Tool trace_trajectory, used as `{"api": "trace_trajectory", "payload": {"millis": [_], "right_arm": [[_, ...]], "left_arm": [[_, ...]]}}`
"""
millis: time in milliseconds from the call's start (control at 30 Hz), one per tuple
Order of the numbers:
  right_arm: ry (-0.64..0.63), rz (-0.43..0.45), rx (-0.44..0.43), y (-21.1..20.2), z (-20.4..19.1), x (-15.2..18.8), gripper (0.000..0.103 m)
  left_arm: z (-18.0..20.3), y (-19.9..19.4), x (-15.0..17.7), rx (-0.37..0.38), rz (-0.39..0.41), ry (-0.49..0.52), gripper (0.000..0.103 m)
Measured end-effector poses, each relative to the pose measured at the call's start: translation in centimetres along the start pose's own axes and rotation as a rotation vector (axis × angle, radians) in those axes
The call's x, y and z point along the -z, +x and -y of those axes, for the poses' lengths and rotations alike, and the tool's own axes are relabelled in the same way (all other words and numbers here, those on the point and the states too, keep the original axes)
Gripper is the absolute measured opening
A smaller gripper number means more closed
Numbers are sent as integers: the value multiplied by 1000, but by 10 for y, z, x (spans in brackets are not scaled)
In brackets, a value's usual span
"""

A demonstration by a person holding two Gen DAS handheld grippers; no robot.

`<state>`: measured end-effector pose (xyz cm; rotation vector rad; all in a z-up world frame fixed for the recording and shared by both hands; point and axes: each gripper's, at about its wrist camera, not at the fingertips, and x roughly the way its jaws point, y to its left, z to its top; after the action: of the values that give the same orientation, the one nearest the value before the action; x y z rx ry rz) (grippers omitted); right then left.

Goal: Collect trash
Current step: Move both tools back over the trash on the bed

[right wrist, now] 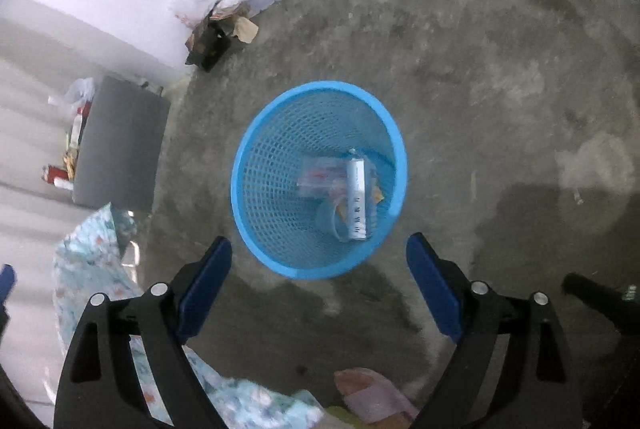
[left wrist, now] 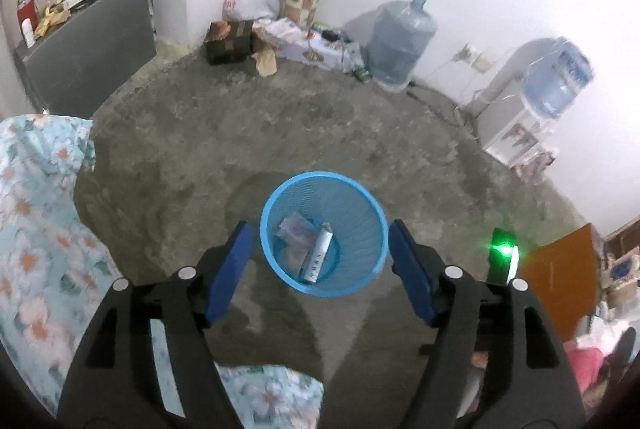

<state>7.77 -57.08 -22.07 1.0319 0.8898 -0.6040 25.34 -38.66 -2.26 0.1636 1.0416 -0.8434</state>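
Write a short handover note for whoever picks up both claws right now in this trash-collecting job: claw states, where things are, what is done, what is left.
Left claw: open, nothing between its pads, above the blue bin.
Right claw: open, empty, also over the bin.
Bin stands upright on the concrete floor.
Done: a white tube and clear plastic wrappers lie in the bin's bottom.
Left: no loose trash shows on the floor near the bin; clutter sits by the far wall. Check there next.
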Motion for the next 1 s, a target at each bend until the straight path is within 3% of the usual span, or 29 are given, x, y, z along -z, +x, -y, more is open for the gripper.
{"api": "trace_trajectory", "payload": {"millis": [200, 333, 700, 767, 1000], "right_arm": [[-179, 91, 66, -56, -47, 17, 93], [-326, 142, 93, -86, -96, 37, 95], [-831, 384, 219, -157, -225, 134, 96], [-891, 408, 185, -169, -241, 151, 96], [-955, 322, -212, -206, -279, 189, 96]], "left_arm": [[6, -92, 44, 14, 88, 39, 80], [-3, -145, 82, -17, 133, 29, 83], [-80, -279, 187, -241, 353, -129, 83], [-94, -295, 207, -267, 386, -166, 83], [-142, -347, 278, -414, 464, -265, 83]]}}
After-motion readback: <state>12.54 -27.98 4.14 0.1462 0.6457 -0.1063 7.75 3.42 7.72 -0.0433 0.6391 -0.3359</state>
